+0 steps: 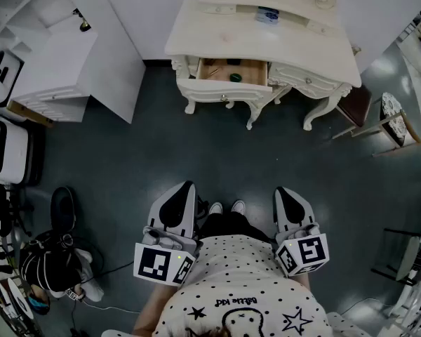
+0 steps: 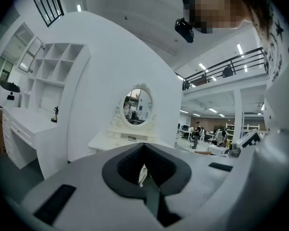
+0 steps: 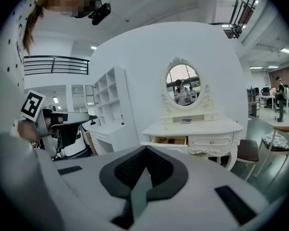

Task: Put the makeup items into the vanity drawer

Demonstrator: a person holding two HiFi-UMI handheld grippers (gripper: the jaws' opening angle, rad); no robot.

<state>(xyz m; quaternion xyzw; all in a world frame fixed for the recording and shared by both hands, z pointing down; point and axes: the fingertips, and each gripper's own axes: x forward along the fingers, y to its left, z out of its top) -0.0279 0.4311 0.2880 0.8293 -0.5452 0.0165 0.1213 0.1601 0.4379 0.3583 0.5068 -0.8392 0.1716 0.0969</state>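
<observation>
The left claw (image 2: pixel 145 176) has its pads pressed together with nothing between them. The right claw (image 3: pixel 142 173) is likewise closed and empty. Both are held low, well apart from the vanity (image 1: pixel 266 44). Only the head view looks down into the open vanity drawer (image 1: pixel 233 71), where 1 small green item (image 1: pixel 235 77) lies. The right gripper view shows the oval mirror (image 3: pixel 183 84) head-on. In the left gripper view the claw's own body hides the drawer.

The open drawer (image 1: pixel 233 71) projects from the vanity (image 1: pixel 266 44) front, left half. A stool (image 1: pixel 356 104) stands right, a desk (image 1: pixel 52 65) left.
</observation>
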